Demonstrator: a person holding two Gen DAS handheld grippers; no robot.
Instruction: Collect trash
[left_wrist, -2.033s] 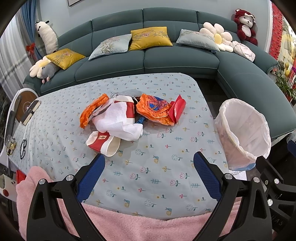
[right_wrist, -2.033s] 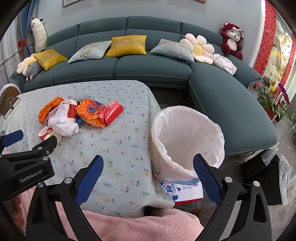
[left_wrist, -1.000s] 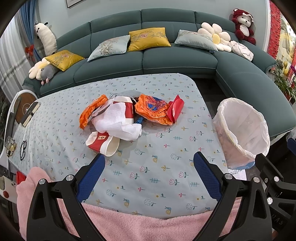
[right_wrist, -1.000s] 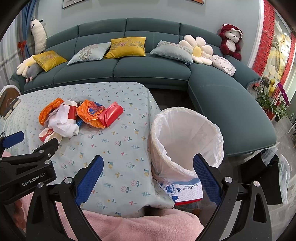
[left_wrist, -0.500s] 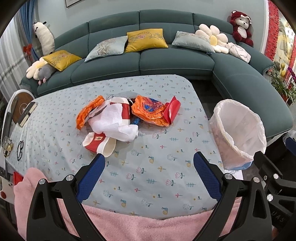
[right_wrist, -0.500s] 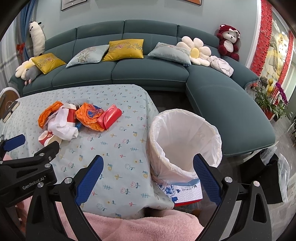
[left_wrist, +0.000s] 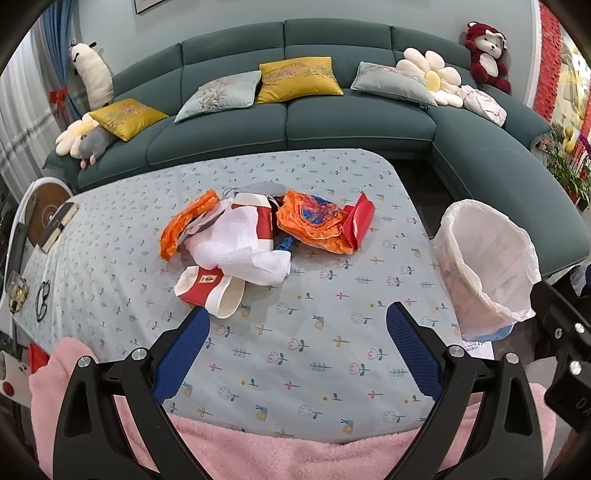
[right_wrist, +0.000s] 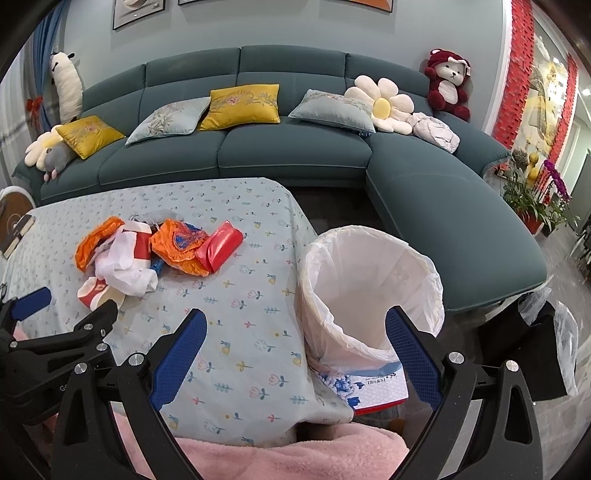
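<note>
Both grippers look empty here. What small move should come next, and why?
Probably ease the open left gripper forward to the paper cup lying on its side, the nearest piece of the trash pile. Nothing is held yet, and the lined bin stands open beside the table.

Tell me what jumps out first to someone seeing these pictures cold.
The heap of crumpled orange, red and white wrappers and paper cups lies in the middle of the floral pale-blue tablecloth. Off the table's right edge stands a bin lined with a white plastic bag, with nothing visible inside. Behind both runs a long teal sofa with yellow and grey cushions, while the open left gripper and open right gripper hold nothing.
</note>
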